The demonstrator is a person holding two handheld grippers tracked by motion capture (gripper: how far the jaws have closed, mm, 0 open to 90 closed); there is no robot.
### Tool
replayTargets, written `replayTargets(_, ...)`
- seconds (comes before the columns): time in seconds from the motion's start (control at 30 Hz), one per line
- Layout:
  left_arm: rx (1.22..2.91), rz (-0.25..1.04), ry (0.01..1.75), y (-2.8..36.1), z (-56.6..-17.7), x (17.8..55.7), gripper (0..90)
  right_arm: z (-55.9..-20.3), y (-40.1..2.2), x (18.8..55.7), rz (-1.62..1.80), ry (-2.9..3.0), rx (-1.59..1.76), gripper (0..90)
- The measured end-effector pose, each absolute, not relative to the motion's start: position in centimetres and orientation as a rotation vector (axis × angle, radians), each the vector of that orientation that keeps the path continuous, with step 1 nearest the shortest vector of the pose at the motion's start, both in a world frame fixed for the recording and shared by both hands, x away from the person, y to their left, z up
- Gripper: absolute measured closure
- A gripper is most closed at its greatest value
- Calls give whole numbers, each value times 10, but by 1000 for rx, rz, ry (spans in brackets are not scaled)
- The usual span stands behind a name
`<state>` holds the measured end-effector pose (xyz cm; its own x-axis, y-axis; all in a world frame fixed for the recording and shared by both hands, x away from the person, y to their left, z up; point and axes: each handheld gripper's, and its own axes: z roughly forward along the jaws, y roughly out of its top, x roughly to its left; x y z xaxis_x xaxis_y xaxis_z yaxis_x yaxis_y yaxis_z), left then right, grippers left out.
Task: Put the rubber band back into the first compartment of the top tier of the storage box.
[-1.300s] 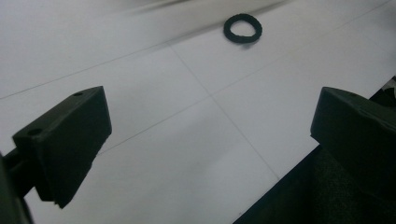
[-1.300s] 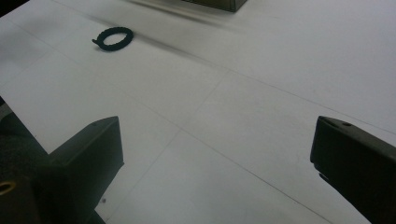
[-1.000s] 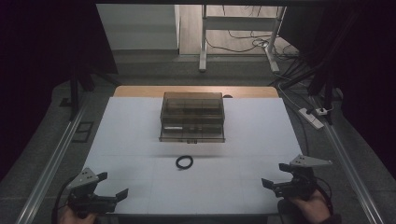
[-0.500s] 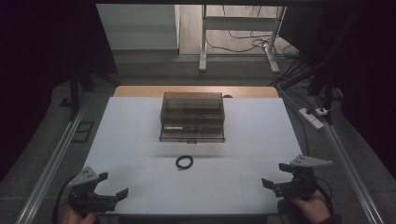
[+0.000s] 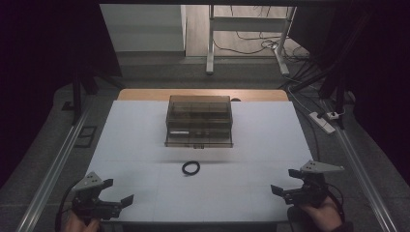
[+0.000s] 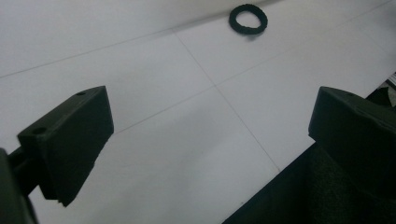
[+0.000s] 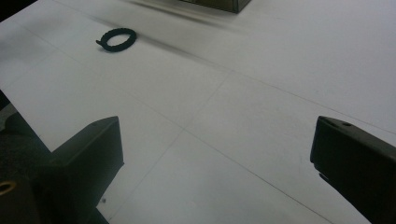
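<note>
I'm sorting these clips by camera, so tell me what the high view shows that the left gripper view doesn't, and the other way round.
The high view alone takes in the smoky clear drawer box, the right gripper in a hand, the wooden table edge and the floor cables beyond.

The left gripper view alone gives a close look along the left gripper, its black jaws spread wide with bare sheet between them.

Both show the black ring lying on the white sheet, untouched.

Black blocky tongs (image 5: 117, 191), grey three-cornered top plates, trailing black cables.
</note>
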<state>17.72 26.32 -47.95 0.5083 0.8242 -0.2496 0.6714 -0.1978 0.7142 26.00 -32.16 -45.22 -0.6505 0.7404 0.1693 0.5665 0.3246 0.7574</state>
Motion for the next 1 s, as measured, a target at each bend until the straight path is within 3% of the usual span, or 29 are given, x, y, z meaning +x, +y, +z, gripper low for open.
replayTargets(1.0,2047,253,1055,232,-476,189,0,-453,-321,260,1218,2390,1190,26)
